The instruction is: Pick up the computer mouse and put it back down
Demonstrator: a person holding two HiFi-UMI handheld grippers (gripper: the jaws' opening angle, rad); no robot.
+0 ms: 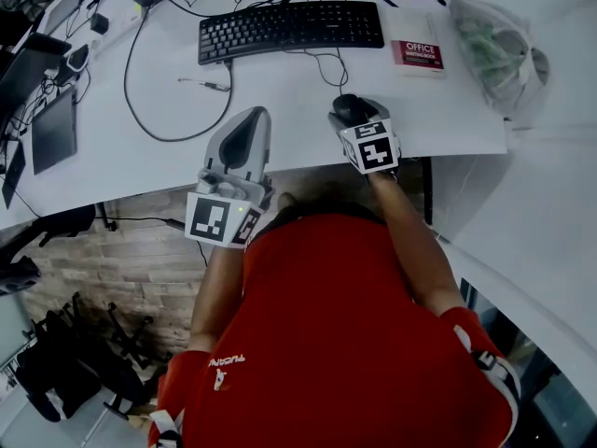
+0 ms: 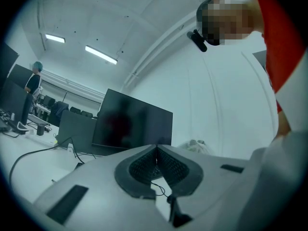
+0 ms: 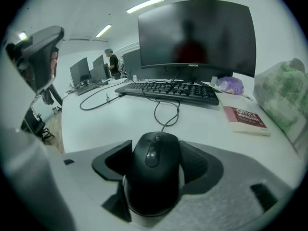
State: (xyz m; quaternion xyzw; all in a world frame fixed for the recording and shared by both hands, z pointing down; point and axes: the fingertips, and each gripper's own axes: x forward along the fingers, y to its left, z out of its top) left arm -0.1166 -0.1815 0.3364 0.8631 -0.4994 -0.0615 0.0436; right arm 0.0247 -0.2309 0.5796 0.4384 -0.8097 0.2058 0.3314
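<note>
- As I scan the three feeds, first entry: right tongs (image 3: 155, 150), pitched down toward the white worktop (image 1: 280, 101). They are spread wide, one jaw on each flank of the computer mouse (image 3: 154, 177). The pads stand just beside its sides, and I can confirm no squeeze.
- Computer mouse: black, wired, lying on the worktop near the front edge, on my side of the keyboard's right end.
- Mouse cable (image 3: 166, 112): thin, black, looping back toward the keyboard.
- Left tongs (image 2: 156, 149): held level, tips closed together with nothing between them. They sit over the worktop's front edge, left of the right tongs and apart from the mouse.
- Keyboard (image 1: 291, 28): black, full-size, farther back on the worktop.
- Book (image 1: 417, 54): red cover, lying flat just right of the keyboard.
- Plastic bag (image 1: 490, 49): clear, greenish contents, at the worktop's right end.
- Monitor (image 3: 195, 35): dark screen, standing behind the keyboard.
</note>
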